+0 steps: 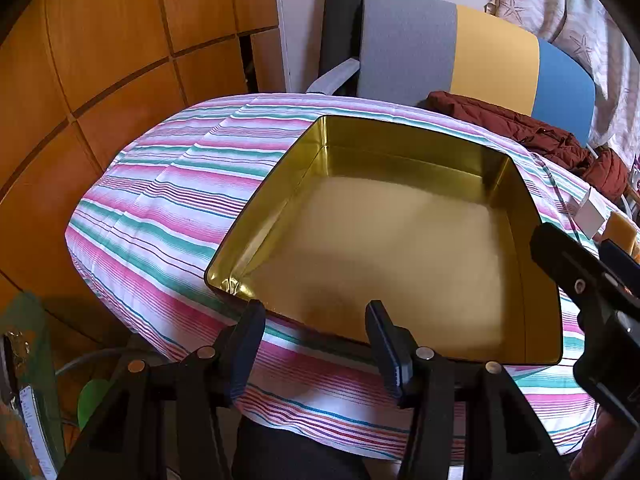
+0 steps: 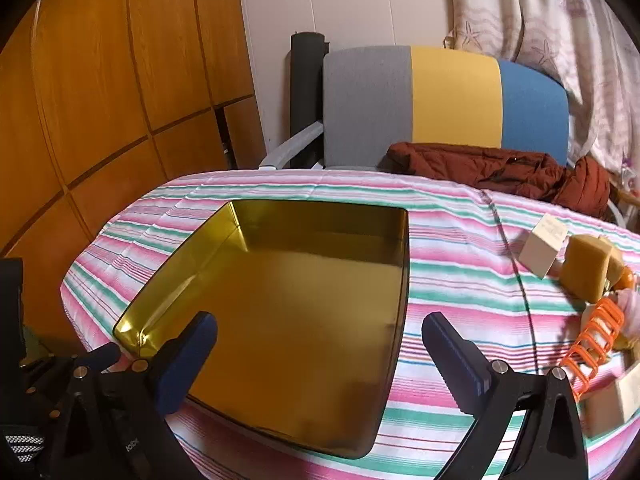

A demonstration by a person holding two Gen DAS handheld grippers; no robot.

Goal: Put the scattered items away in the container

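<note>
A home room is showing beyond the claws: wooden wardrobe panels [image 2: 100, 92], starfish-print curtain [image 2: 540, 28], a jacket [image 2: 500, 172] lying by a chair [image 2: 440, 100].

Warm indoor light, glare on the gold tin [image 1: 256, 276], strong fisheye bending, dark vignetted corners.

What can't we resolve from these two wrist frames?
- Scattered items: right wrist view, crowded at the right edge, partly cut off and overlapping; full count unclear.
- Same items in the left wrist view: mostly hidden behind the right gripper's body; only a white block shows.
- Tin: near rim covered by the gripper fingers in both views.
</note>
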